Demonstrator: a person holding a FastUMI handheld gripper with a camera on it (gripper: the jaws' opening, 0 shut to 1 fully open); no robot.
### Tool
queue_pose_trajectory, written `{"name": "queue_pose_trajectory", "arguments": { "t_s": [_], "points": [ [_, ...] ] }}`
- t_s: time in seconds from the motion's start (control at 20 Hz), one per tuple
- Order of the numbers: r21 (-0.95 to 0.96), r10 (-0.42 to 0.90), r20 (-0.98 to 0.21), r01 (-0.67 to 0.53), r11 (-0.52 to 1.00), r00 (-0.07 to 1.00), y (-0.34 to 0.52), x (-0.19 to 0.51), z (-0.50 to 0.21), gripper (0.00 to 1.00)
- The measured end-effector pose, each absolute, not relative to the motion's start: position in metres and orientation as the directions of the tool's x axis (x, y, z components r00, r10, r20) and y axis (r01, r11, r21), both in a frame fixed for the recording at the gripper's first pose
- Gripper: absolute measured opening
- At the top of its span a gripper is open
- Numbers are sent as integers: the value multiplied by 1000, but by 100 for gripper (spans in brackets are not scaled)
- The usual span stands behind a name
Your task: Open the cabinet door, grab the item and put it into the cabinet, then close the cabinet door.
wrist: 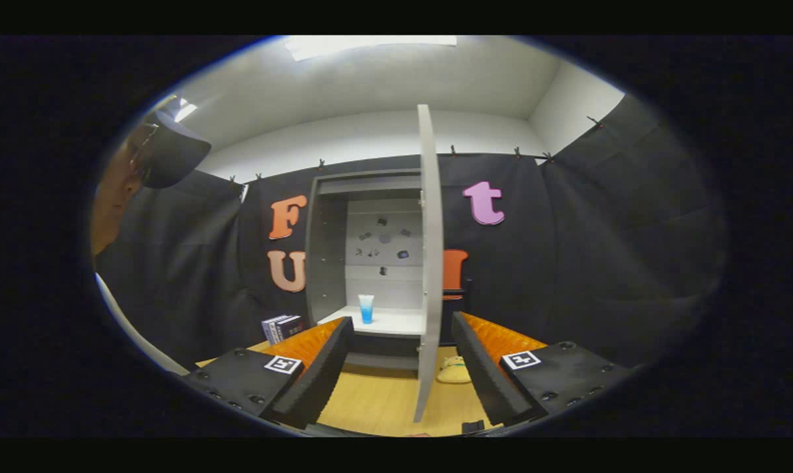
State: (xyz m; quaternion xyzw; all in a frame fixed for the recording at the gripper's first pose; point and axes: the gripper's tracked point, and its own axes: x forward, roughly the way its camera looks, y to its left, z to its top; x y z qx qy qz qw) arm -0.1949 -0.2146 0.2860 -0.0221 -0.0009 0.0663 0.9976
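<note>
Claw up close, fingers spread wide apart, nothing pinched between them. Hovering above the pale wooden table. Between the fingers, edge-on: the tall light-grey cabinet door, swung wide open, its lower end reaching down between the fingertips without touching either. Just right of the door's foot, resting on the table: a small pale-yellow soft toy, partly hidden by the right finger. Further off, left of the left finger: a short stack of dark books with white page edges, near the cabinet's left side. Beyond the fingers: the grey open-fronted cabinet, against the black cloth wall. Inside, on the white shelf: a translucent blue plastic cup, upright, well apart from the claw. Far left: part of a person in a dark cap.
</note>
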Motion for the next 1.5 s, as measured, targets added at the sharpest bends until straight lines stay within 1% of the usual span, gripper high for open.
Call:
{"name": "queue_pose_trajectory", "arguments": {
  "t_s": [0.2, 0.45, 0.65, 0.9, 1.0, 1.15, 1.25, 1.5],
  "points": [
    [-15, -43, -14, 42, 999, 999, -283, -160, 279, 96],
    [7, -146, -27, 147, 989, 989, -327, -123, 264, 98],
    [18, -129, -20, 129, 991, 992, -323, -113, 263, 98],
    [-7, -165, -17, 165, 986, 986, -315, -105, 260, 97],
    [-57, -173, -12, 172, 983, 985, -308, -106, 262, 96],
    [-130, -224, -6, 222, 966, 974, -303, -108, 268, 96],
    [-134, -251, -2, 248, 959, 968, -297, -115, 270, 95],
    [-120, -249, -5, 246, 962, 969, -272, -119, 267, 94]
  ]
}}
